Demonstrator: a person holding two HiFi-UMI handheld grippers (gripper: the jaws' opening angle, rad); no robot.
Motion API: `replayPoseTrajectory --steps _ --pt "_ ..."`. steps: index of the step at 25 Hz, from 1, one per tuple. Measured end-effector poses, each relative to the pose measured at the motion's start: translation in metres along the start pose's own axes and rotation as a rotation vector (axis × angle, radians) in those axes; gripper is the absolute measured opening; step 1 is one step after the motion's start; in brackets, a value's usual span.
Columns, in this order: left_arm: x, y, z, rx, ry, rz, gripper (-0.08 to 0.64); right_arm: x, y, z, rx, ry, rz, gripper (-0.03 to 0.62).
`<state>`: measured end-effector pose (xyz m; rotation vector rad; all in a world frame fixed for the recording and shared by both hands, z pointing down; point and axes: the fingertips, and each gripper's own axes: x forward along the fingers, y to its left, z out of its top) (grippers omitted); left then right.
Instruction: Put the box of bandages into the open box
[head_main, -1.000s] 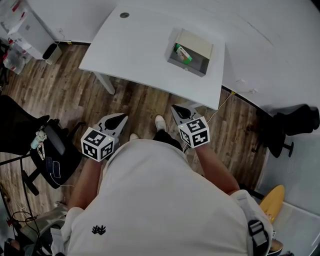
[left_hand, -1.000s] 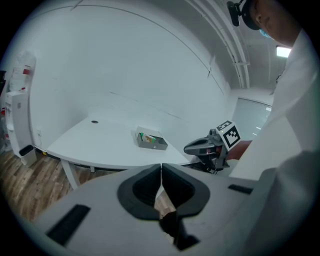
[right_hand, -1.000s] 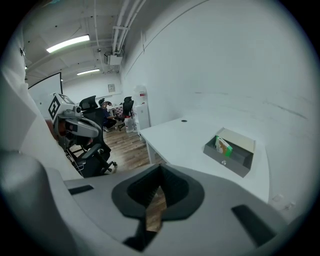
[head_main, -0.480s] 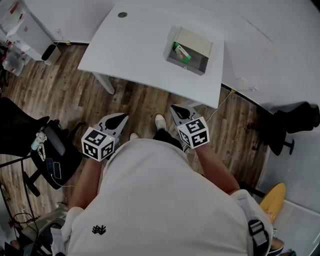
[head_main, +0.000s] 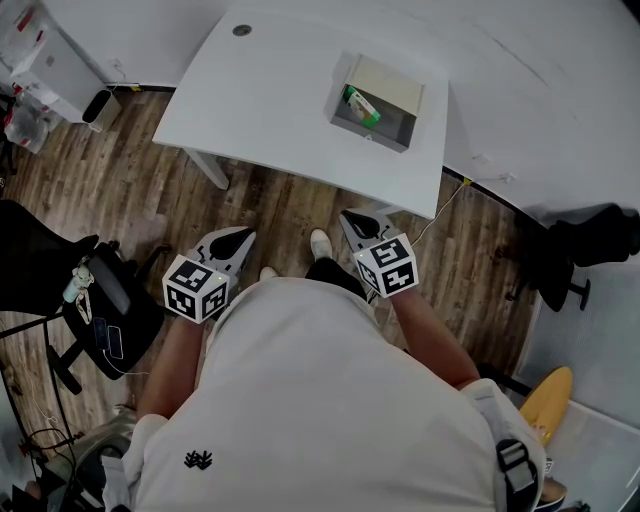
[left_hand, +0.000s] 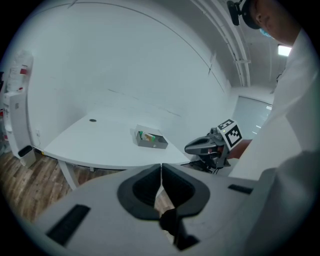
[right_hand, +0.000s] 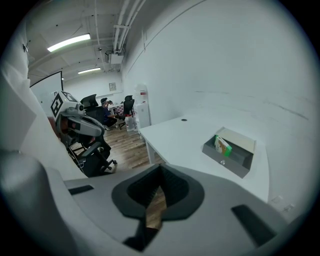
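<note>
**Bandage box sits in the open box; both grippers idle off the table**

- White table (head_main: 280, 100): well apart from the person, with a strip of wood floor (head_main: 150, 190) between.
- Open grey box (head_main: 395, 135): toward the table's right end, lid tipped back.
- Box of bandages (head_main: 362, 105) (green and white print): inside the open box, at its left end. It appears to stand on edge rather than lie flat.
- Left gripper (head_main: 245, 232): held low by the body and pointed toward the table. Jaws together, with nothing between them. Its own view shows only floor through the slit.
- Right gripper (head_main: 350, 215): same posture on the other side, jaws closed on nothing.

Step in hand, as judged: the placing looks done, since the bandages lie within the box walls and neither gripper is near them. This reads as a stand-off at rest.

Next move, as judged: the task itself calls for nothing more. To seat the bandage box flat, the person would have to step up to the table, part one gripper's jaws and come in from above, clear of the raised lid.
</note>
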<state>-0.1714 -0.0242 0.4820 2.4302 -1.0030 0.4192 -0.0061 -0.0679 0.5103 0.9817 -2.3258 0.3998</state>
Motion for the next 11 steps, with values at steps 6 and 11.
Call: replayPoseTrajectory --steps 6,11 --pt "0.014 0.002 0.008 -0.002 0.009 0.004 0.012 0.004 -0.017 0.001 0.005 0.003 0.006 0.006" --pt "0.034 0.006 0.017 -0.005 0.012 0.015 0.012 0.01 -0.04 0.002 0.003 0.01 0.015 0.006"
